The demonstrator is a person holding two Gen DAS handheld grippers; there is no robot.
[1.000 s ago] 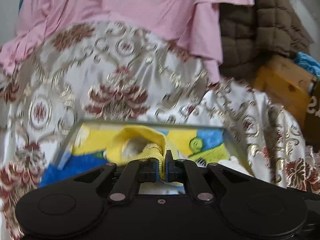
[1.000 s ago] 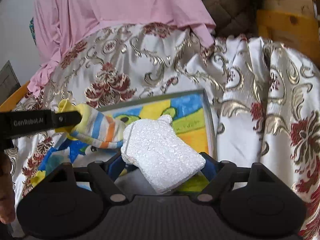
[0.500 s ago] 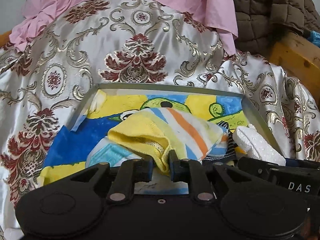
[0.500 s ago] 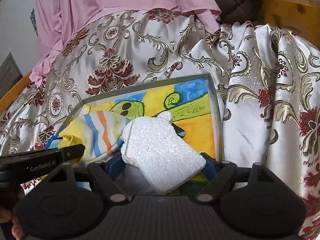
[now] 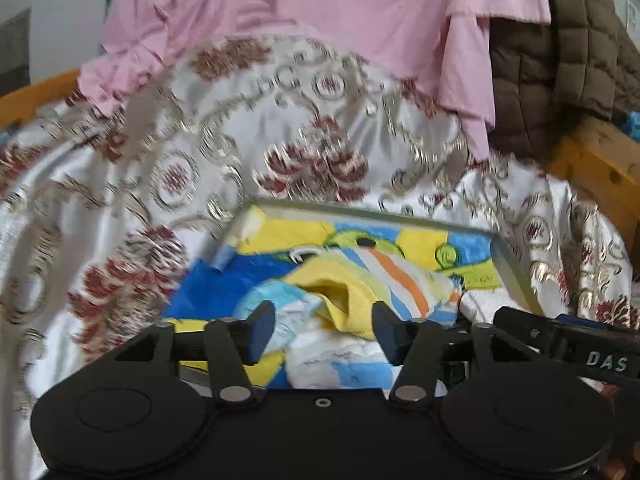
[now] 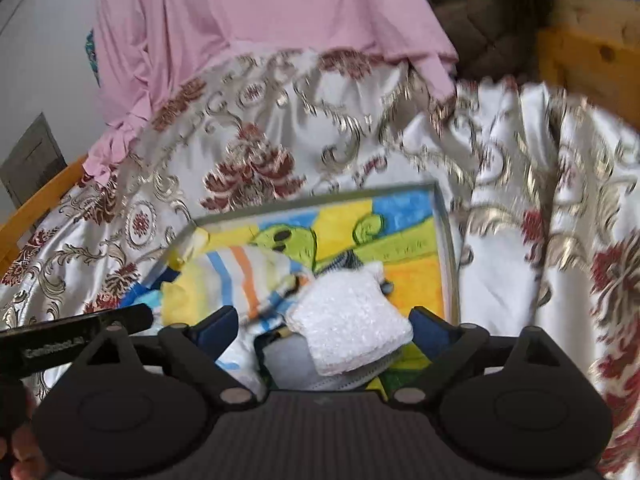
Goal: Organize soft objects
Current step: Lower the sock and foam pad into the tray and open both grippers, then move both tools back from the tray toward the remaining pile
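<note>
Both grippers have just let go: the left gripper (image 5: 322, 332) is opening off the striped cloth (image 5: 384, 276), and the right gripper (image 6: 324, 332) widens, its fingers clear of the white foam piece (image 6: 348, 320). Both things lie released in the tray (image 6: 444, 240), so this placement looks finished.

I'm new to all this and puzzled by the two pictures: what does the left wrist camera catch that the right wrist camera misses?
Only the left wrist view: the left gripper, jaws opening around the striped towel's yellow edge.

Only the right wrist view: the right gripper, jaws opening beside a white textured cloth; a grey wall panel.

Both: the painted tray, towel, floral satin cover, pink garment, brown quilted fabric.
</note>
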